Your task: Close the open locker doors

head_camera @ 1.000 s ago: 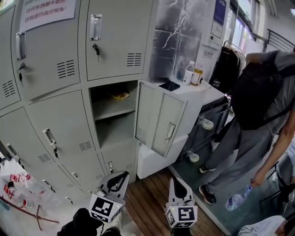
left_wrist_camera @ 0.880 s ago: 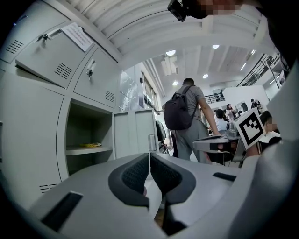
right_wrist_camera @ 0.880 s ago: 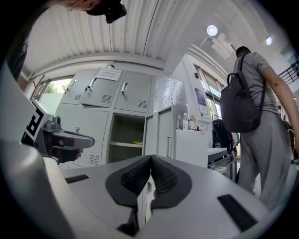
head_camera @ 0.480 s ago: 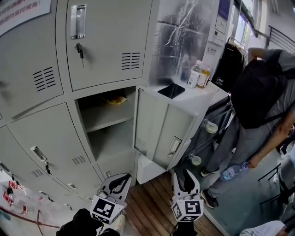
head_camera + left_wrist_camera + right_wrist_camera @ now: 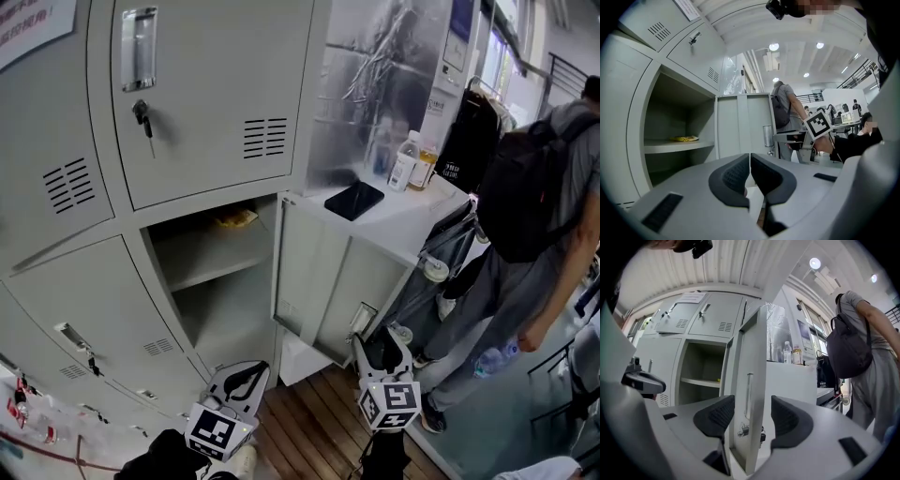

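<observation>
**Grey locker door stands open**

Wood planks make the floor (image 5: 309, 427) under a wall of grey lockers (image 5: 206, 103). One locker (image 5: 211, 286) is open. A small yellow thing (image 5: 234, 218) lies on its shelf, near the back edge.

The open door (image 5: 323, 281) swings out to the right. A white cabinet (image 5: 417, 214) stands just behind it. A flat black thing (image 5: 354, 200) lies near the front edge of the cabinet top, and two bottles (image 5: 412, 161) stand at the back edge. A person with a dark backpack (image 5: 530, 187) stands to the right, near the door.

The right gripper (image 5: 380, 349) has just been opening its jaws, and they are wide apart. The door's free edge is between them, but the pads do not touch it. The left gripper (image 5: 247, 372) is low in front of the open locker, with its jaws together and nothing between them.
</observation>
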{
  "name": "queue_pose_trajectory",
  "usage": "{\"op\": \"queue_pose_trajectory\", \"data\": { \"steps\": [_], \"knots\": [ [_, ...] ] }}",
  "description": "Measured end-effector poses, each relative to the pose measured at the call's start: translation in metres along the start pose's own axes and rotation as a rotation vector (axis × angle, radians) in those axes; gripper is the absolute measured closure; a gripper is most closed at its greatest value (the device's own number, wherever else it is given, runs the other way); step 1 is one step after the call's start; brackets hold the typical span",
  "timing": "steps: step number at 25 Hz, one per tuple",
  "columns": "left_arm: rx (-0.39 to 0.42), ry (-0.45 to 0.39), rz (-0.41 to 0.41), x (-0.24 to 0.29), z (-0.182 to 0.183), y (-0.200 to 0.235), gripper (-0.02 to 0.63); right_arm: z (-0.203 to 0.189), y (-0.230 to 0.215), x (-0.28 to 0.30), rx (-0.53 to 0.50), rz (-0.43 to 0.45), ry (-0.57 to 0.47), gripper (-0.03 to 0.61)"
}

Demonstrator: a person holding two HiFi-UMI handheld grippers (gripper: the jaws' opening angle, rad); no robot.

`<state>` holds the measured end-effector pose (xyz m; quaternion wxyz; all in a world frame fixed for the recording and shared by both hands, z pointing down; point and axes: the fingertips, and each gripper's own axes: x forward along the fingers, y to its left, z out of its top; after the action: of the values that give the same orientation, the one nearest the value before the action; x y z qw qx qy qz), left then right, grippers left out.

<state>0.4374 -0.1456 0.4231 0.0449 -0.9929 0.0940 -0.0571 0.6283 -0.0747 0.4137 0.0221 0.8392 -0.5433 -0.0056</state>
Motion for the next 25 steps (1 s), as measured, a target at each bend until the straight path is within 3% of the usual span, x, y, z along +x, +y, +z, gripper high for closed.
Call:
{"op": "queue_pose_trajectory", "data": {
  "steps": [3, 7, 11, 16, 25],
  "knots": [
    [-0.003, 0.004, 0.001, 0.005, -0.001, 0.005, 0.584, -0.005, -0.002, 0.011, 0.009, 0.013, 0.014, 0.336],
    [-0.007, 0.007, 0.007, 0.008, -0.003, 0.009, 0.584, -0.010, -0.001, 0.016, -0.006, 0.010, 0.029, 0.391],
    [-0.005, -0.037, 0.024, 0.007, -0.004, 0.012, 0.584, -0.010, -0.001, 0.014, -0.011, 0.003, 0.026, 0.427],
    [-0.009, 0.004, 0.039, -0.005, -0.003, 0.008, 0.584, -0.010, 0.005, 0.007, -0.019, 0.016, 0.031, 0.446],
    [-0.005, -0.010, 0.103, -0.034, -0.002, 0.004, 0.584, -0.008, 0.028, -0.012, -0.025, 0.052, 0.005, 0.471]
  ]
}}
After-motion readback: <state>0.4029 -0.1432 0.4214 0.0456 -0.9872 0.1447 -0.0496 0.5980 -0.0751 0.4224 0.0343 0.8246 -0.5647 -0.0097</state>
